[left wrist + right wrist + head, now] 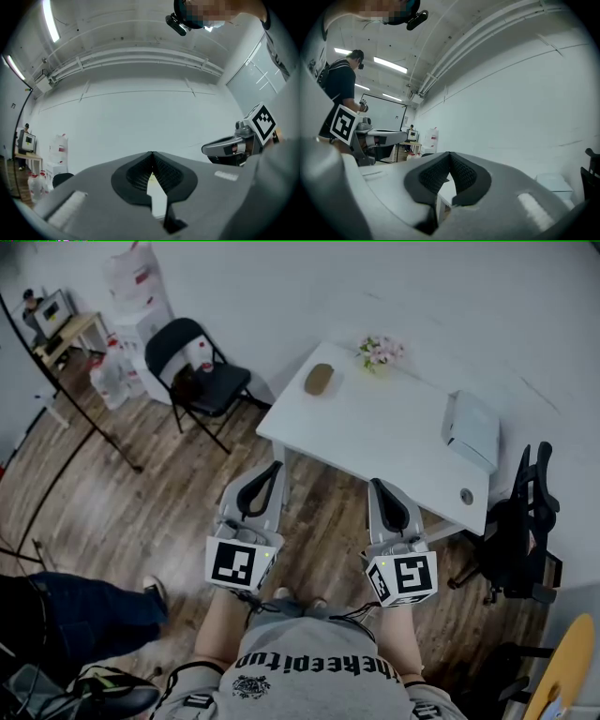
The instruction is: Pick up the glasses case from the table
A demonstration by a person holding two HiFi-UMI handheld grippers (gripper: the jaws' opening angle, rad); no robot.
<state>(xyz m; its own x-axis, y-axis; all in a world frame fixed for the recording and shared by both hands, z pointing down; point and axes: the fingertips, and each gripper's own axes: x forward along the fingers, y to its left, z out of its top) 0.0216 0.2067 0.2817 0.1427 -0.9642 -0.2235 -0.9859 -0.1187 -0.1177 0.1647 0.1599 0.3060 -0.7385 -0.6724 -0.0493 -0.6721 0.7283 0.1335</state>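
Left gripper (pixel 274 468) and right gripper (pixel 377 486): jaws together, empty. Glasses case (pixel 319 379) sits well ahead, beyond the left one, near table (pixel 394 442) edge. Risk: reaching in unopened could shove it off.

The middle of the table (pixel 375 432) is lying bare, leaving an open way from its near edge to the glasses case (pixel 319 379) at the far left corner. A bunch of flowers (pixel 380 352) is standing near the case (on the wall side). A grey box (pixel 472 427) is taking up the right end. A black folding chair (pixel 199 371) is crowding the table's left side, and an office chair (pixel 525 512) is crowding its right.
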